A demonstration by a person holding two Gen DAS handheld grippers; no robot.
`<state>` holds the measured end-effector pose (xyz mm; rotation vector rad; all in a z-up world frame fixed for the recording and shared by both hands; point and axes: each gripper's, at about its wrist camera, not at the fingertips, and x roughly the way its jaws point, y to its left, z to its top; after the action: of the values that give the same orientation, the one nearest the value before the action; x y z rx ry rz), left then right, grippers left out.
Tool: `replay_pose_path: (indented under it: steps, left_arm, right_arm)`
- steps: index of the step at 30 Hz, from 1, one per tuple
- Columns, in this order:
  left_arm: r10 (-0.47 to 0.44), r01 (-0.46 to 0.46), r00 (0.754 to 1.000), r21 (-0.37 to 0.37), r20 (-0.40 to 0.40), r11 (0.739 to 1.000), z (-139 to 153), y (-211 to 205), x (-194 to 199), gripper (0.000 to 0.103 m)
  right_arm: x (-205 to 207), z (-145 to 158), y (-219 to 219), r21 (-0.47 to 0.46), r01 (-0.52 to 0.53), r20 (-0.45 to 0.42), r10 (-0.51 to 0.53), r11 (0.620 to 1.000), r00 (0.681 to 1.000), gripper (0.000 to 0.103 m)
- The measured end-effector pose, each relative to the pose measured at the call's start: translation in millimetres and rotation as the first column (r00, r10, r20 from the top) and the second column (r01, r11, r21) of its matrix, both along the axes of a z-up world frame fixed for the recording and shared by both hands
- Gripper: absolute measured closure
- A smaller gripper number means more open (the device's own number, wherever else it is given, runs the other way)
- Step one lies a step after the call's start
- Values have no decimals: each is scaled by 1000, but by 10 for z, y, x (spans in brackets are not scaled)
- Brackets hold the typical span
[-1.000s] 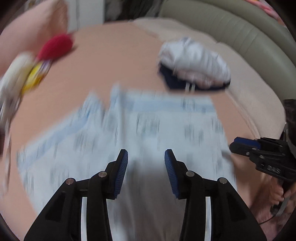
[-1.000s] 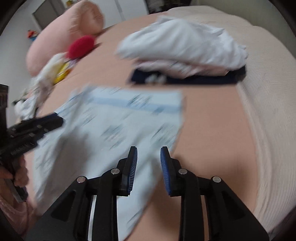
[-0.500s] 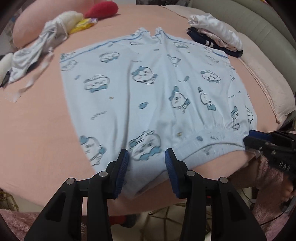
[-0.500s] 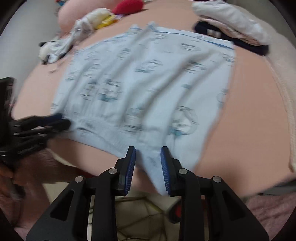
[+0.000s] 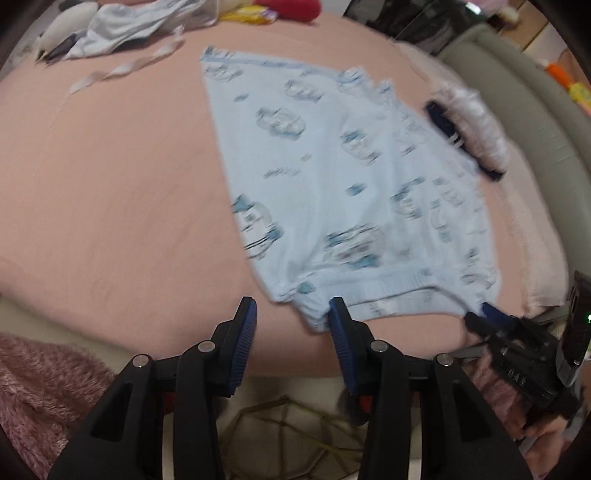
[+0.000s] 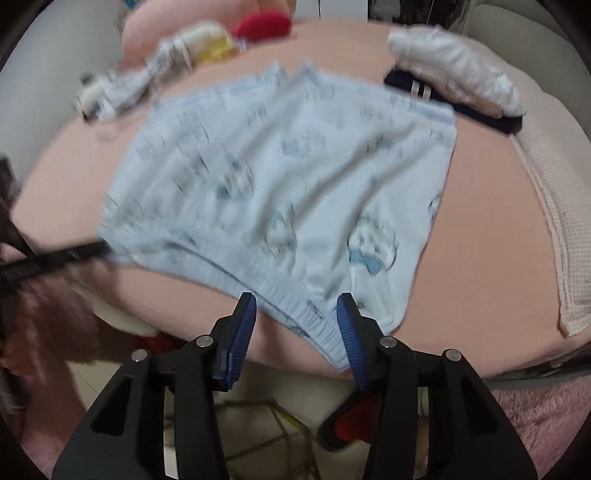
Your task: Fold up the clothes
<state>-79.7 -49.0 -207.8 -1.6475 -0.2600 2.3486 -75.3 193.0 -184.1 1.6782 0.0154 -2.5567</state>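
Observation:
Light blue shorts with a cartoon print lie spread flat on the pink bed sheet, waistband toward me. My left gripper is open at the bed's near edge. The waistband's left corner lies just inside its right finger, unpinched. The right gripper hovers over the waistband. Its jaws are opening, with the elastic hem loose between them. In the left wrist view the right gripper shows at the waistband's right corner. The left gripper appears blurred in the right wrist view.
A folded pile of white and navy clothes sits at the far right. A crumpled grey-white garment, a red plush and a pink pillow lie at the back. A cream blanket borders the right. Below the bed edge is a wire basket.
Both grippers drew back to the bed's near edge as the shorts were laid out flat. The right jaws widened and released the waistband. The left gripper shifted toward the waistband's left corner.

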Motion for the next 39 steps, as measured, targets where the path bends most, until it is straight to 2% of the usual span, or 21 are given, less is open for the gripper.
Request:
replay_pose_path:
  steps: [2, 4, 5, 6, 7, 9, 10, 12, 14, 18, 20, 21, 22, 23, 25, 28, 31, 32, 33, 35, 39]
  left_arm:
    - [-23, 23, 1000, -38, -9, 999, 28, 24, 56, 60]
    - [-33, 33, 999, -17, -33, 999, 75, 1, 121, 59]
    - [-40, 41, 999, 23, -37, 999, 92, -12, 136, 60]
    - [-42, 45, 998, 76, -37, 996, 106, -32, 141, 61]
    - [-31, 36, 999, 165, -29, 986, 110, -72, 125, 61]
    - [20, -18, 1000, 324, -3, 946, 98, -171, 71, 61]
    - [44, -45, 999, 373, 11, 927, 83, -211, 42, 61]
    - [82, -89, 996, 404, 36, 911, 35, -261, -18, 61]
    - [96, -113, 993, 356, 65, 928, -39, -276, -67, 61]
    - [95, -118, 992, 333, 85, 935, -97, -309, -26, 62]
    - [68, -83, 996, 266, 66, 960, -105, -204, -17, 63]
    - [58, -68, 997, 223, 49, 972, -102, -129, -21, 72]
    - [47, -52, 998, 176, 31, 983, -81, -63, -19, 76]
    - [33, -35, 999, 131, 14, 991, -58, -35, 1, 81]
    - [3, -1, 1000, 50, -22, 999, 4, 10, 43, 81]
    - [-52, 52, 993, -7, -103, 999, 187, 34, 123, 78]
    - [-142, 131, 967, -66, -211, 989, 392, 184, 185, 70]
    - [-176, 162, 955, -76, -237, 984, 437, 244, 198, 63]
    - [-202, 186, 947, -86, -249, 979, 460, 300, 197, 59]
    - [-255, 233, 935, -115, -247, 966, 445, 477, 165, 58]
    - [-332, 301, 923, -171, -196, 938, 249, 696, 115, 58]
  right_arm:
    - [25, 2, 105, 1, 30, 10, -30, 1000, 1000, 63]
    - [88, 29, 247, 17, 80, 18, -80, 997, 997, 62]
    - [119, 42, 318, 26, 105, 21, -105, 994, 994, 59]
    - [151, 64, 414, -31, 129, 23, -128, 991, 991, 59]
    - [159, 84, 499, -96, 158, 27, -156, 983, 987, 59]
    - [140, 137, 616, -193, 197, 14, -198, 961, 980, 59]
    - [134, 160, 648, -218, 209, 4, -214, 953, 977, 58]
    - [121, 174, 698, -254, 226, -7, -236, 940, 972, 57]
    - [110, 148, 700, -259, 232, -1, -241, 938, 971, 57]
    - [138, 128, 541, -152, 188, -32, -195, 970, 980, 57]
    - [132, 104, 467, -57, 165, -32, -167, 985, 985, 57]
    - [131, 66, 442, 0, 161, -20, -161, 987, 987, 58]
    - [134, 34, 456, 29, 166, -7, -166, 986, 986, 58]
    - [152, 31, 493, 23, 176, -5, -176, 984, 984, 63]
    - [202, 95, 561, 31, 196, -13, -195, 980, 981, 64]
    - [277, 164, 577, 24, 195, -26, -194, 981, 981, 64]
    - [351, 316, 453, 47, 143, -99, -138, 989, 985, 61]
    - [369, 369, 381, 70, 119, -135, -108, 990, 985, 61]
    - [371, 405, 295, 94, 88, -166, -71, 992, 984, 61]
    - [356, 401, 143, 118, 40, -181, -18, 992, 983, 61]
    - [227, 238, -11, 159, -32, -125, 52, 987, 991, 61]
